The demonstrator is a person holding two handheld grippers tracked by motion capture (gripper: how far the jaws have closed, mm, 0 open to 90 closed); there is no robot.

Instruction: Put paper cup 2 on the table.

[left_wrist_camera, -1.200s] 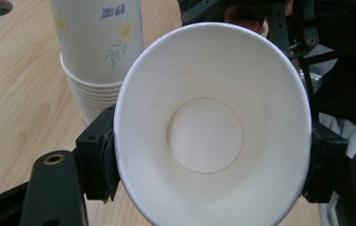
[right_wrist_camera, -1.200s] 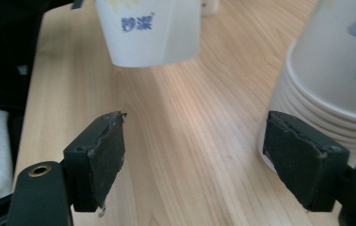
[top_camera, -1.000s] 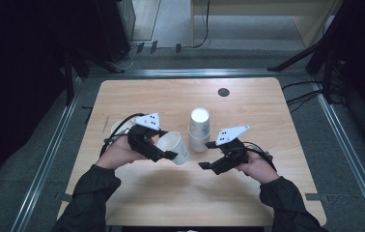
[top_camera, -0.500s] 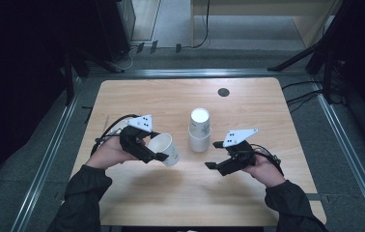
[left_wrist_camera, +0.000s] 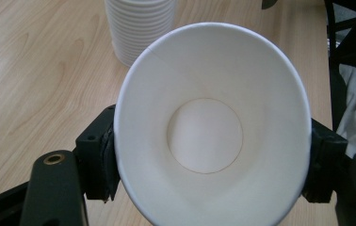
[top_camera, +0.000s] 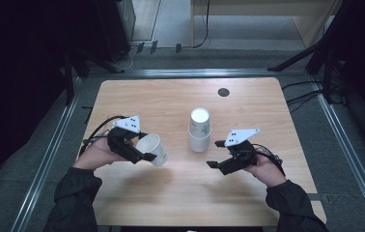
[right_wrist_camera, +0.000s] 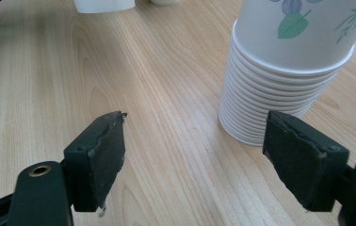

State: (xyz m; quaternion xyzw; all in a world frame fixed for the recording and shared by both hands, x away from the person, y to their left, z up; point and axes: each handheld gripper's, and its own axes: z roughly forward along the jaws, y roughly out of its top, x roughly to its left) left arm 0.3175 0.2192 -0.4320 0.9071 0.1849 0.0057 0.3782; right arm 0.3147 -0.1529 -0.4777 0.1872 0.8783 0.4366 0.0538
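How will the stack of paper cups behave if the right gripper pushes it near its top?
The stack of paper cups stands upside down, tall and narrow, so it would probably tip rather than slide. Thin paper looks light and easily dented; the single paper cup already looks oval in the left gripper. The right gripper is open beside the stack.

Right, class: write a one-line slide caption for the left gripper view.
Left gripper clamps a white paper cup, mouth toward camera, cup stack behind.

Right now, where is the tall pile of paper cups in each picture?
High view: the stack of cups stands upside down mid-table, between the two grippers.
Left gripper view: its ribbed rims peek out at top, behind the held single cup.
Right gripper view: upper right, leaf print showing.
Shared landmark: the wooden table.
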